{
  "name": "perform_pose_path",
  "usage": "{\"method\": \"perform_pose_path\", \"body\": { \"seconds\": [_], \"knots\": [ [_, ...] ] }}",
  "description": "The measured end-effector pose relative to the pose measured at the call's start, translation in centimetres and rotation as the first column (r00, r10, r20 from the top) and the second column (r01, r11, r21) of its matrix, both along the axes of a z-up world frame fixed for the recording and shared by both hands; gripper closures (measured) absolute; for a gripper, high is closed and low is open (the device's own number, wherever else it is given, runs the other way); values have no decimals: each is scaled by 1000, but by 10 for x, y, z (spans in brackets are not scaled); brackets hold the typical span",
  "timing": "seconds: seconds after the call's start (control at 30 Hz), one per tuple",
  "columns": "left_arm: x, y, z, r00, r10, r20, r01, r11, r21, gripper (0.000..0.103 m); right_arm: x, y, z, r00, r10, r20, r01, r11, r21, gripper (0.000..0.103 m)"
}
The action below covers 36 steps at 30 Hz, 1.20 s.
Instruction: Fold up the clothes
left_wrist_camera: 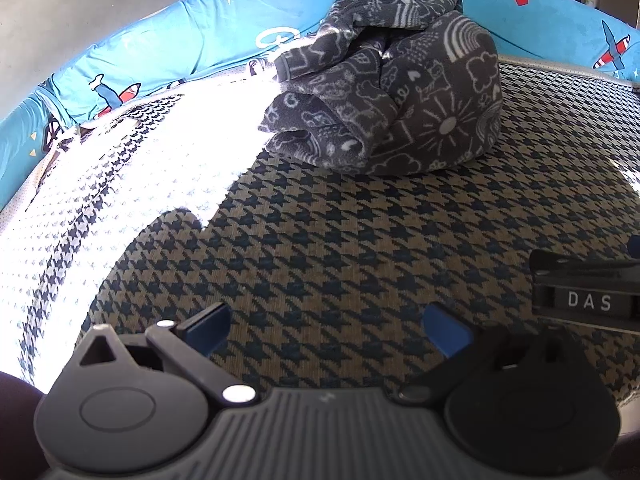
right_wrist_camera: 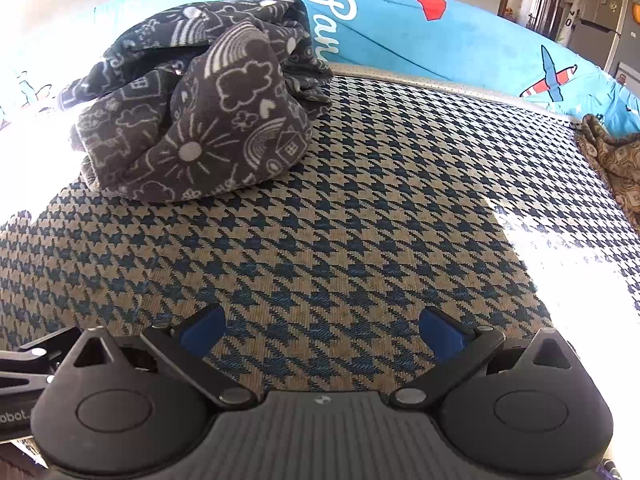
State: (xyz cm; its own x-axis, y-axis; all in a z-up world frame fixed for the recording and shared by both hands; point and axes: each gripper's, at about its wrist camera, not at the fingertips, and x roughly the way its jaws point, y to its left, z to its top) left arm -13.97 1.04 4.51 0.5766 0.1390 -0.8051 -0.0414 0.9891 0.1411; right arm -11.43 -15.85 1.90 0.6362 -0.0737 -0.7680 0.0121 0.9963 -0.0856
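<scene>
A houndstooth cover (left_wrist_camera: 320, 248) in tan and dark blue spreads across the surface, and the crumpled grey fleece garment (left_wrist_camera: 392, 92) with white doodle print lies in a heap on it, well ahead of both tools. Behind the garment runs a blue cushion (left_wrist_camera: 168, 48) printed with planes; beyond it, a doorway and wall are dimly seen. The left gripper (left_wrist_camera: 326, 330) and right gripper (right_wrist_camera: 322, 330) hover with fingers spread wide, holding nothing. Sun glare whites out the cover left of the garment, and a brown patterned cloth (right_wrist_camera: 616, 160) is cut off at the edge.

White letters "DAS" are showing on the right gripper (left_wrist_camera: 588, 300) body. "obot." is reading on the left gripper (right_wrist_camera: 16, 416) edge. Cursive "Par" is running across the blue bedding (right_wrist_camera: 400, 36).
</scene>
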Motion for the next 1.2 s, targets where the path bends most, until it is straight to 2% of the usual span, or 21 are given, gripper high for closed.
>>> {"method": "perform_pose_path", "body": {
  "seconds": [0.17,0.6,1.2],
  "knots": [
    [-8,-2,3,1000,0,-2,0,1000,10,0,-4,0,2,1000,0,-7,0,1000,27,0],
    [-1,-21,9,999,41,5,-41,999,8,0,-6,-1,9,1000,-3,10,3,1000,16,0],
    [0,-24,11,998,67,4,-67,998,2,0,-6,-1,10,1000,-6,6,6,1000,9,0]
  ]
}}
